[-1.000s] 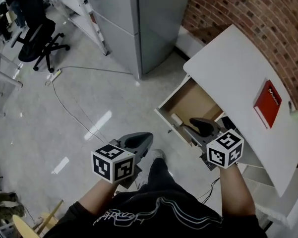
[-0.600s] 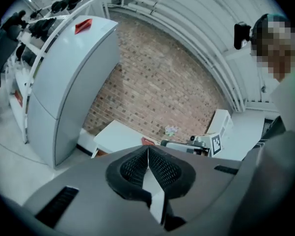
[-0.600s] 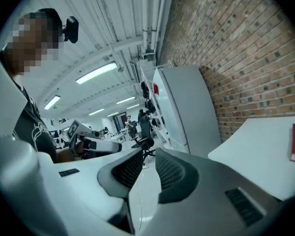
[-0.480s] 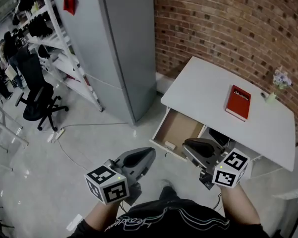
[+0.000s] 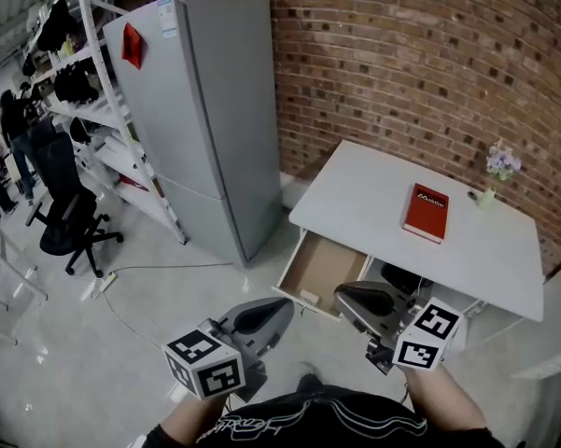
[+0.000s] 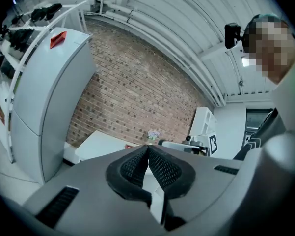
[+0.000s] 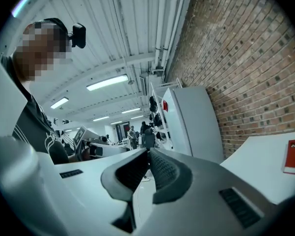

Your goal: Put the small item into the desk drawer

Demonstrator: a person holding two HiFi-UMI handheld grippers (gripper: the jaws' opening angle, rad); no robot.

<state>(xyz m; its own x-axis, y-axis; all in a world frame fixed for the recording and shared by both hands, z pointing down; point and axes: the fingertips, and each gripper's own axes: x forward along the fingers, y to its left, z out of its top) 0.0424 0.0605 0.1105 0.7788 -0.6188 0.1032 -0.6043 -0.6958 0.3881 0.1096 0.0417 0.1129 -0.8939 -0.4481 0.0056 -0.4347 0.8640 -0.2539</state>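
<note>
**Both grippers empty, small item lying in the open drawer**

The white desk [image 5: 373, 189] stands against the brick wall [image 5: 429, 63], and the drawer [image 5: 334, 261] under its front left corner is pulled out toward the person. The small item [image 5: 308, 297], pale and too small to make out in detail, lies inside the drawer, close to the front panel at its left corner.

Both grippers hang in the air in front of the desk, clear of the drawer. The left gripper [image 5: 282, 306] is out to the left of the drawer's front panel, and its fingers are pressed together tip to tip with nothing between them [image 6: 147, 146]. The right gripper [image 5: 343, 294] hovers just off the drawer's front edge. Its jaws are drawn fully together too, with the pads meeting on nothing [image 7: 148, 151].

On the desktop, a red book [image 5: 427, 212] lies toward the back right, and a little vase of flowers [image 5: 497, 168] stands at the far right corner. A tall grey fridge [image 5: 215, 110] stands beside the desk's left edge.
</note>
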